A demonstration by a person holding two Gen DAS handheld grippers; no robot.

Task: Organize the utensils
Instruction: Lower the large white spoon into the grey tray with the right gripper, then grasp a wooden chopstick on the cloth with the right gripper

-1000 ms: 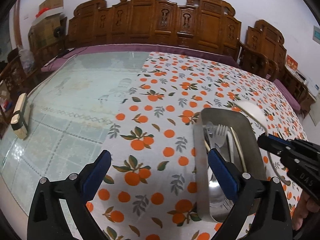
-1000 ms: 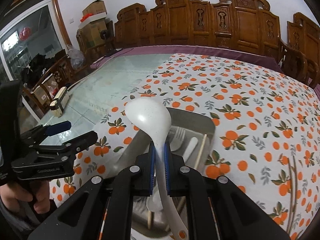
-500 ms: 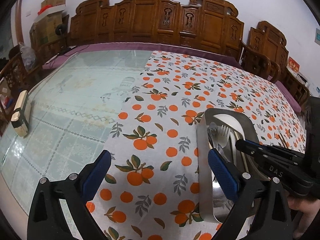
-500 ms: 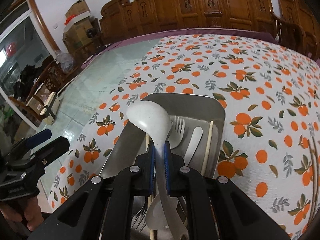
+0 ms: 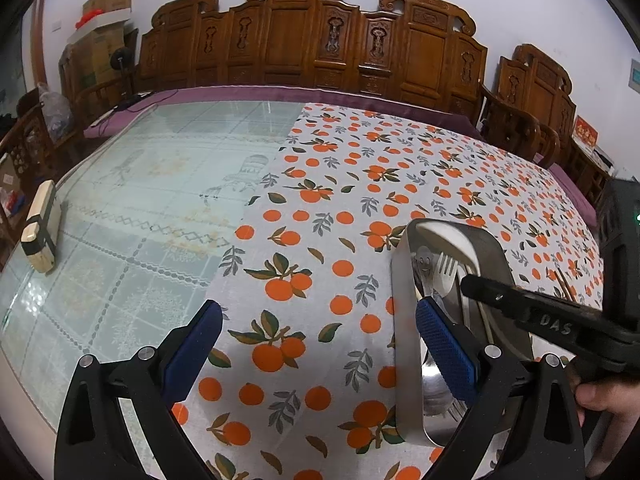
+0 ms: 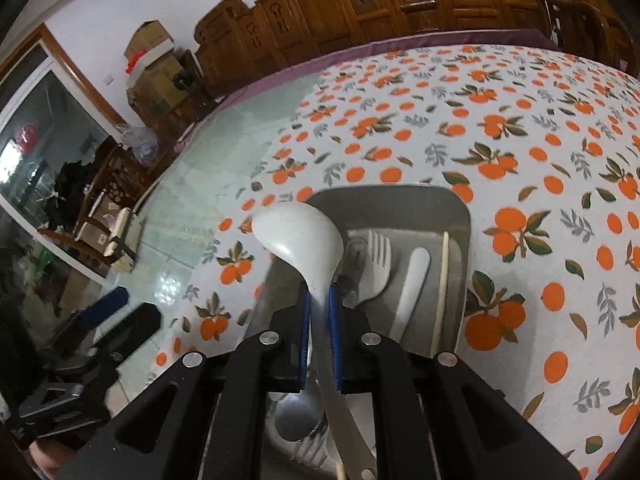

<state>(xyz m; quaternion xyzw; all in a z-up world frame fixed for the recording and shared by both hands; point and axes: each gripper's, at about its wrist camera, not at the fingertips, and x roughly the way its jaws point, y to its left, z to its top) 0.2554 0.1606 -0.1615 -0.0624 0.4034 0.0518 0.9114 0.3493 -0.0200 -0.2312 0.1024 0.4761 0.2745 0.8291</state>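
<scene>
A steel tray (image 6: 384,204) sits on the orange-print cloth (image 6: 520,140). It holds a white fork (image 6: 376,264), a white spoon handle (image 6: 414,280), a pale chopstick (image 6: 442,280) and a metal spoon (image 6: 298,416). My right gripper (image 6: 319,308) is shut on the handle of a white ladle (image 6: 298,236). The ladle's bowl hangs over the tray's far left corner, tilted. In the left wrist view the tray (image 5: 404,320) lies just right of my left gripper (image 5: 320,320), which stands open and holds nothing above the cloth. The right gripper's finger (image 5: 480,286) reaches over the tray.
A wooden block (image 5: 40,228) lies on the glass tabletop (image 5: 140,200) at the left. Brown chopsticks (image 5: 564,284) lie on the cloth right of the tray. A carved wooden bench (image 5: 312,40) lines the far side. A hand (image 5: 608,396) grips the right tool.
The right gripper has sunk toward the tray with the ladle and rolled, so its view tilts. The ladle's bowl now sits lower over the tray. The left gripper has stayed still.
</scene>
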